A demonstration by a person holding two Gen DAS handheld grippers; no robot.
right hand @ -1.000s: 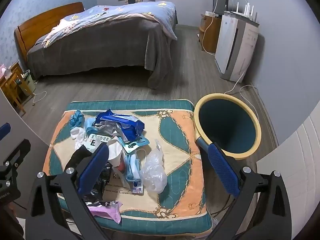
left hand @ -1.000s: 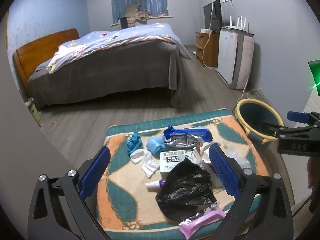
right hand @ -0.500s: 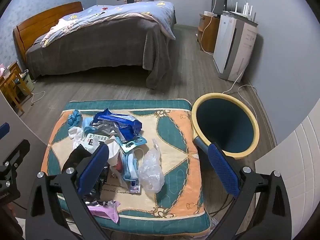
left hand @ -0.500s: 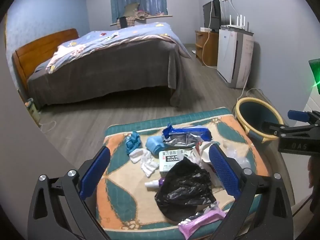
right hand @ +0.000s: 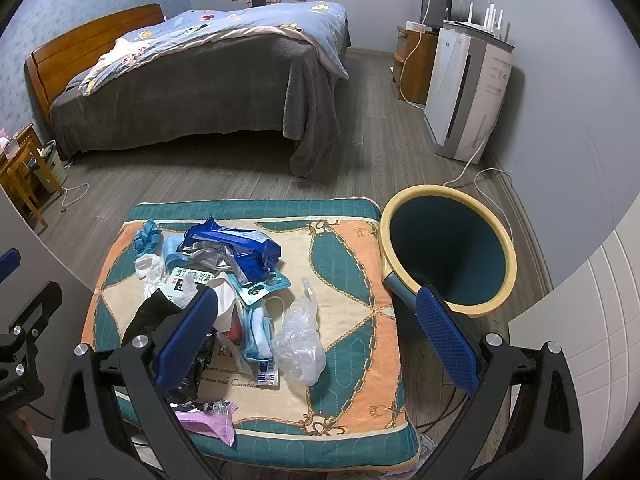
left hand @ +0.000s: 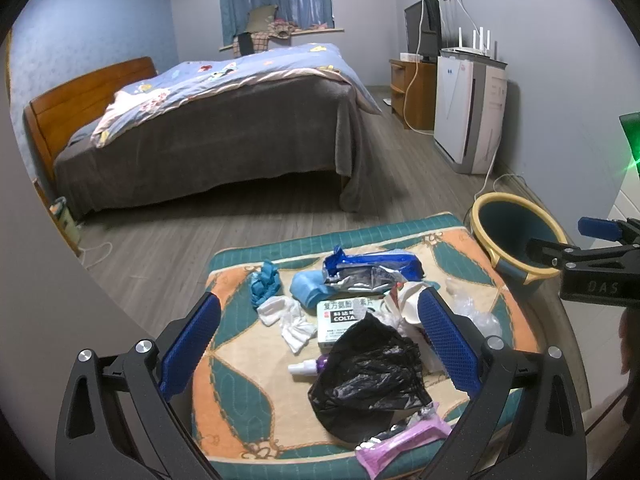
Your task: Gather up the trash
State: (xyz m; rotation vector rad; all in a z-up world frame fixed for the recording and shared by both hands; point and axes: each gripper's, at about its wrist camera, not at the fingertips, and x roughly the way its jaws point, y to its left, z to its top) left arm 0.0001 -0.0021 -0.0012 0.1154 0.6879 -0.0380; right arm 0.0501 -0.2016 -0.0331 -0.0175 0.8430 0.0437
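Both claws spread wide, empty: left claw (left hand: 318,340), right claw (right hand: 316,332). Bed (right hand: 192,80) at 11 o'clock. Patterned cushion (right hand: 352,280) carries trash heap: black bag (left hand: 372,376), blue wrapper (right hand: 236,244). Bin (right hand: 448,256) at cushion's 3 o'clock, touching.

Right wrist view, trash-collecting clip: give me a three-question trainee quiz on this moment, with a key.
1. True or false: the bin beside the cushion already has trash in it.
2. Which item lies nearest the cushion's front edge? A) pink wrapper B) blue snack bag C) clear plastic bag
3. Fill in: the left gripper and right gripper are both ____ and hold nothing.

Key: 1 false, what shows of its inside looks empty; 2 A; 3 open.
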